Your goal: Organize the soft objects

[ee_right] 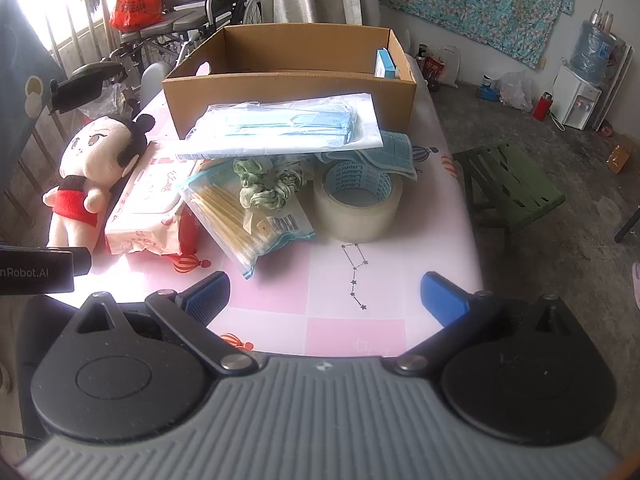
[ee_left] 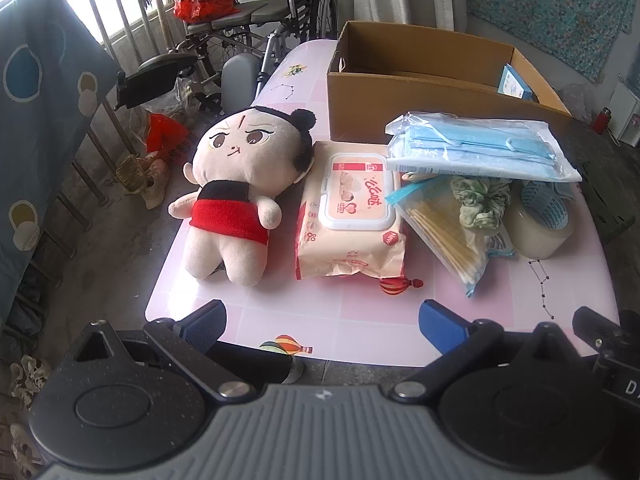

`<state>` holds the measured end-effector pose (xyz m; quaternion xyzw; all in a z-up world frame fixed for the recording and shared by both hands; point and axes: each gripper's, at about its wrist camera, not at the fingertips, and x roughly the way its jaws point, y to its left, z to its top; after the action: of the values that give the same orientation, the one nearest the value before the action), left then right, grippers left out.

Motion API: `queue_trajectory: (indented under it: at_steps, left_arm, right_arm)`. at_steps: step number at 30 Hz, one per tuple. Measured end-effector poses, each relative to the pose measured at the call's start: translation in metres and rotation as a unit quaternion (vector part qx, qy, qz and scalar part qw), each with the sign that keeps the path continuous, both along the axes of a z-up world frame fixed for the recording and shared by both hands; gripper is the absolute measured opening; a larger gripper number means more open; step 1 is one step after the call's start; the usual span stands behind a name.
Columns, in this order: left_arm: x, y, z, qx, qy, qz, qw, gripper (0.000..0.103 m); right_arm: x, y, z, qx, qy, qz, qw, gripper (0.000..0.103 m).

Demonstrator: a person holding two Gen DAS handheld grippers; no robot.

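Left gripper (ee_left: 322, 320) and right gripper (ee_right: 325, 294) both spread wide, holding nothing, at table (ee_right: 344, 320) near edge. Ahead: plush doll (ee_left: 236, 188), wipes pack (ee_left: 352, 216), swab bag (ee_right: 240, 224), tape roll (ee_right: 358, 206); mask packet (ee_right: 280, 128) stacked on top, blocking cardboard box (ee_right: 288, 84).

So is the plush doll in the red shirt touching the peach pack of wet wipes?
Touching. The left wrist view shows the plush doll's black hair pressed against the wet wipes pack's top left corner, with no table showing between them.
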<state>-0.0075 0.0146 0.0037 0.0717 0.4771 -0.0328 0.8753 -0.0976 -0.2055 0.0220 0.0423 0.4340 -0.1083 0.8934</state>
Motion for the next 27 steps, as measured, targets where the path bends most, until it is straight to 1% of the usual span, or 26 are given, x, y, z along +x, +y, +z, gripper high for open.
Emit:
queue_trajectory:
  at_steps: [27]
  left_arm:
    - [0.0005, 0.0020, 0.0002, 0.002, -0.001, 0.002, 1.0000, 0.103]
  right_arm:
    - [-0.0002, 0.0030, 0.0000, 0.000, 0.001, 0.003, 1.000, 0.102]
